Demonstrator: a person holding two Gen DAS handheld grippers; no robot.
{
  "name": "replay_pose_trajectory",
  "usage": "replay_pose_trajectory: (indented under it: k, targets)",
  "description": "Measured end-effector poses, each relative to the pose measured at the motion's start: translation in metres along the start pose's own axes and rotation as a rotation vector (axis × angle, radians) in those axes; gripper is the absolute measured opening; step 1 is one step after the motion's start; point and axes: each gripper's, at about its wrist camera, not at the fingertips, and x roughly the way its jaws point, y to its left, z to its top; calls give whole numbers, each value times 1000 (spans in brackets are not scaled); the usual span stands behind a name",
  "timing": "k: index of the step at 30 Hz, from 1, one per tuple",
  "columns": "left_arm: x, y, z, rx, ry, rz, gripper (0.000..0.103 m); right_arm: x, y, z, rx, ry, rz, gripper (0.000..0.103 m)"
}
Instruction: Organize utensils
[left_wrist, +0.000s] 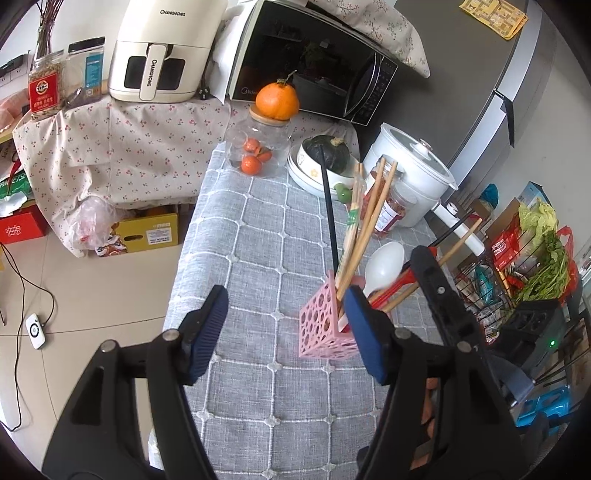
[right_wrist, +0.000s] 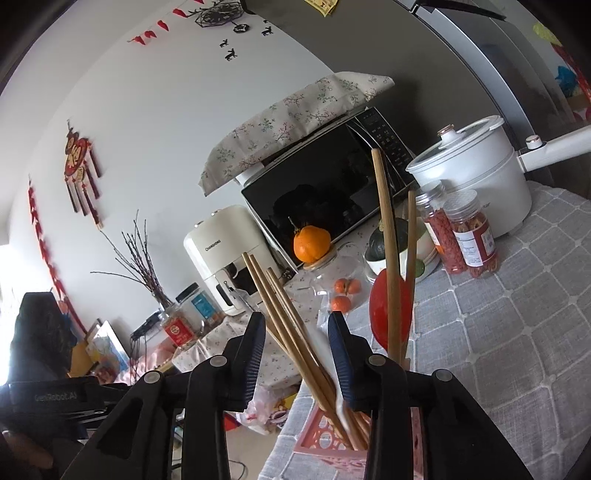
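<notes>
While the left gripper (left_wrist: 286, 330) hangs wide open and empty beside the pink holder (left_wrist: 325, 328), the right gripper (right_wrist: 297, 354) stands part-open just above it, wooden chopsticks (right_wrist: 291, 332) passing loose between its pads, on the grey checked tablecloth (left_wrist: 258, 236).

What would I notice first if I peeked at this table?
Probably the pink holder full of wooden chopsticks and spoons, standing on the grey checked tablecloth. Behind it, a bright orange fruit sits on a glass jar, in front of the black microwave.
</notes>
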Motion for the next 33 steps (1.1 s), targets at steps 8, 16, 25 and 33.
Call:
replay_pose_trajectory:
  k: [8,16,25,33]
  targets:
    - [3,-10,-5,25,32,-10,76,-25,-6,19,2,32,-27,37]
    - [8,-32,-20,55,103,66,95,-52,20,73,-121,159,-172,80]
    - [-28,-76,-50,157,33,185,102,-114,40,83,-300,354,-375,103]
    - [-44,-107,-76,254,-12,215,102,-161,30,65,-357,380,-531,103]
